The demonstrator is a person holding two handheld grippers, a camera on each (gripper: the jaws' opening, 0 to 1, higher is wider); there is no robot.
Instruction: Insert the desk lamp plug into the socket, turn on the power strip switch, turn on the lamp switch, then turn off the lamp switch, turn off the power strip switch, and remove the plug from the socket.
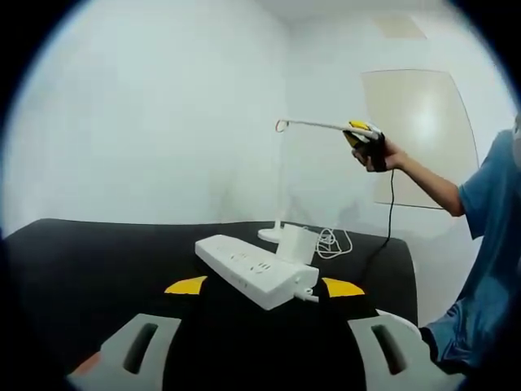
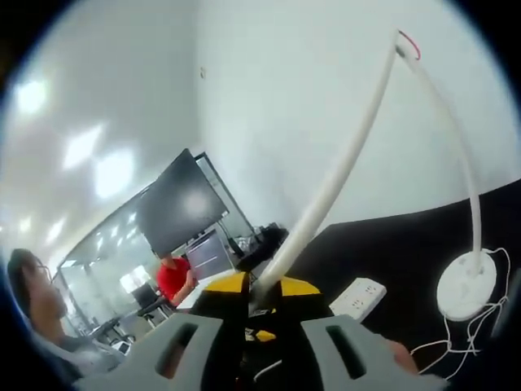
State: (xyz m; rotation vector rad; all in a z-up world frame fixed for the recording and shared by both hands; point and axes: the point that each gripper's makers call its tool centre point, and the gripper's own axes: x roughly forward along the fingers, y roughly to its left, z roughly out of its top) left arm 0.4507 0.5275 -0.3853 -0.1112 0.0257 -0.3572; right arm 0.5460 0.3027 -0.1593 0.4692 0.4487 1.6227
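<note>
Left gripper view: power strip [image 1: 257, 271] lay on black bench [image 1: 81, 269], left gripper [image 1: 264, 346] fingers spread, empty, hovering. Right gripper [image 1: 366, 140] clenched the desk lamp [image 2: 326, 195] head, probably reaching its switch.

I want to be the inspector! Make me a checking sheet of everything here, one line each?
Surface: black table, with two yellow patches near the strip.
Job's things: long white power strip; white desk lamp with a round base and thin arm. A white block stands behind the strip; whether it is plugged in is unclear.
Clutter: nothing seen.
Grippers: left gripper open over the table; right gripper at the lamp head, jaws at either side of it; contact unclear.
Cables: white cord coiled by the lamp base; black cord hanging from the right gripper.
Surroundings: white walls, pale board, dark screen.
</note>
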